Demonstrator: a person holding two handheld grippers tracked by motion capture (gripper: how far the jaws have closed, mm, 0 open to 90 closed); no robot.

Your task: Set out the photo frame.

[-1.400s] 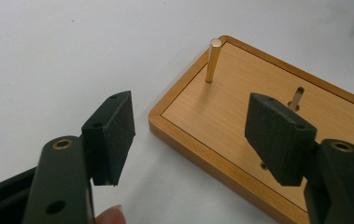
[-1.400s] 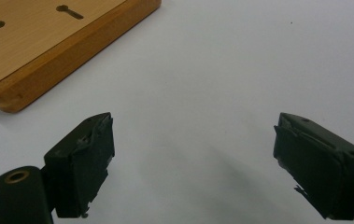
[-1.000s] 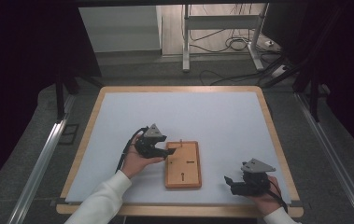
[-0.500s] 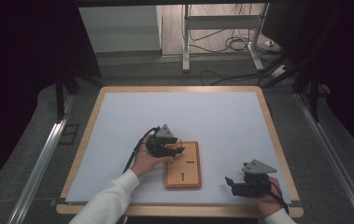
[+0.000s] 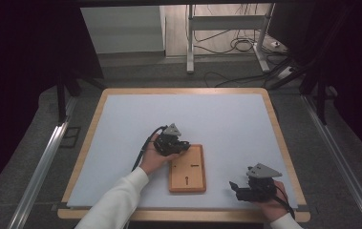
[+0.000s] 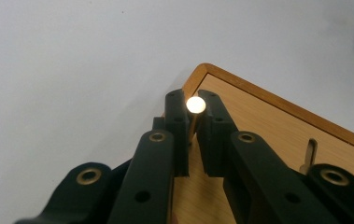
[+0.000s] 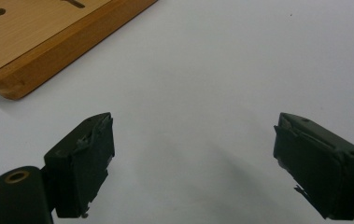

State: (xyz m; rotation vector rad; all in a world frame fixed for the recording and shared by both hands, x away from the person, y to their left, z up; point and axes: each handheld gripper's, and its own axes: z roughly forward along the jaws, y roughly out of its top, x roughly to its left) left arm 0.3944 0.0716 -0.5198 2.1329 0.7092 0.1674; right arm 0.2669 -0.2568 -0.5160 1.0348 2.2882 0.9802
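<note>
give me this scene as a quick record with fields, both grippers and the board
left gripper: jaws just closed, shut on a brass pin at the wooden board's corner
right gripper: open, nothing between the jaws, over the white mat
wooden board: flat on the mat, two keyhole slots in its face
table: wooden rim around the mat

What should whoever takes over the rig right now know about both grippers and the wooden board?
Left gripper: jaws have just closed on a small brass pin at the far left corner of the wooden board.
Right gripper: jaws wide open, nothing between them, over the bare table right of the board.
Done: pin gripped.
Left: probably lifting or moving the pin; a second peg stands on the board.
</note>
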